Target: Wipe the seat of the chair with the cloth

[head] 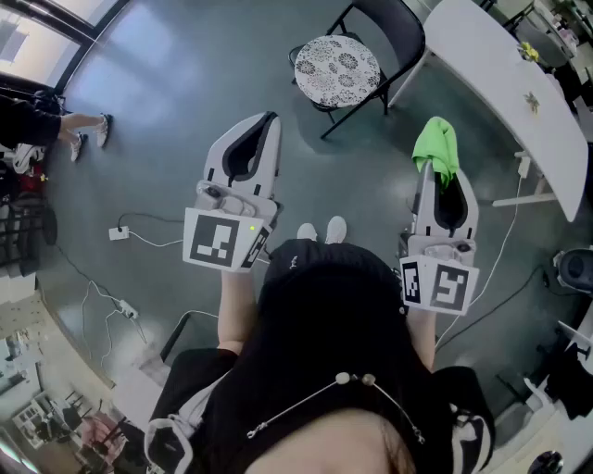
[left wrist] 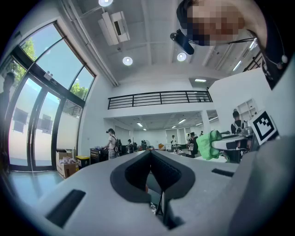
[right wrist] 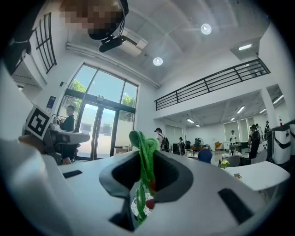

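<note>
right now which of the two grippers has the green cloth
The right gripper pinches the green cloth; the left gripper is shut on nothing.

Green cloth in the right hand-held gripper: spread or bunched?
Bunched. The green cloth is a crumpled wad pinched in the shut right hand-held gripper, sticking out past its tips.

The cloth (head: 437, 146) is soft, matt green fabric, crumpled. The left tongs (head: 268, 120) and right tongs (head: 434, 171) have matt pale-grey plastic shells with black, rubbery-looking linings. The chair (head: 389, 23) has a black metal frame and a patterned fabric seat (head: 337, 67). The floor (head: 185, 83) is smooth grey with a dull sheen.
</note>
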`<state>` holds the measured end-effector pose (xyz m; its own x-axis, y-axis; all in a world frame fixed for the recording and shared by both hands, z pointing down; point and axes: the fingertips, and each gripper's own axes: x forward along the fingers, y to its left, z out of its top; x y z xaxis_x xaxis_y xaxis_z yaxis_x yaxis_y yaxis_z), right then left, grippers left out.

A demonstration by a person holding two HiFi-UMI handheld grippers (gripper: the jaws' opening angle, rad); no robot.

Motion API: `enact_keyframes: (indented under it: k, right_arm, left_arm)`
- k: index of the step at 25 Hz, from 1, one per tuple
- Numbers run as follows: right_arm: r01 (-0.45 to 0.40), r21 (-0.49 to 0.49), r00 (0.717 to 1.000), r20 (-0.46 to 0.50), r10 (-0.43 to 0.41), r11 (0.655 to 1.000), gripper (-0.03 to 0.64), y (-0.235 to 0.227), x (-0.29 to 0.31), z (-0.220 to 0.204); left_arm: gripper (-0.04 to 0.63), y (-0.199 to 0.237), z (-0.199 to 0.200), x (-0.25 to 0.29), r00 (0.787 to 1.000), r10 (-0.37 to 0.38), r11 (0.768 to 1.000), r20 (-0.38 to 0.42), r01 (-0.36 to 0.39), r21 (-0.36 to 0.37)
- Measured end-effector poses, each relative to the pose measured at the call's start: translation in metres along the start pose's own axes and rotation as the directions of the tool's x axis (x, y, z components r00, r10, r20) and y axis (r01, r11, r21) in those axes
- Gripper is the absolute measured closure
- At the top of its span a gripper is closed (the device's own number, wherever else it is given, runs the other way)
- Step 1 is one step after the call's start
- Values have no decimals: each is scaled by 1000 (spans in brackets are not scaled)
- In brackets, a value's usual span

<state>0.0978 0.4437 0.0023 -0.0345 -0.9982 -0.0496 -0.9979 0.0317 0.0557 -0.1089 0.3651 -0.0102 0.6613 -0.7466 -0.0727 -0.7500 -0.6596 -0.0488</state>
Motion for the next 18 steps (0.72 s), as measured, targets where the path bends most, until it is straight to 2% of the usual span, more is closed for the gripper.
enact_keyframes:
  k: [10, 18]
  right_arm:
    - [2, -1, 1000, -2, -2, 1000, 535, -2, 0, -1]
    - [-13, 94, 1000, -19, 15, 995, 532, -11, 4, -7]
  left_arm:
    - [591, 0, -2, -2, 1000, -3, 1000, -9, 3, 2]
    - [591, -5, -6, 1, 1000, -5, 1000, -27, 5, 5]
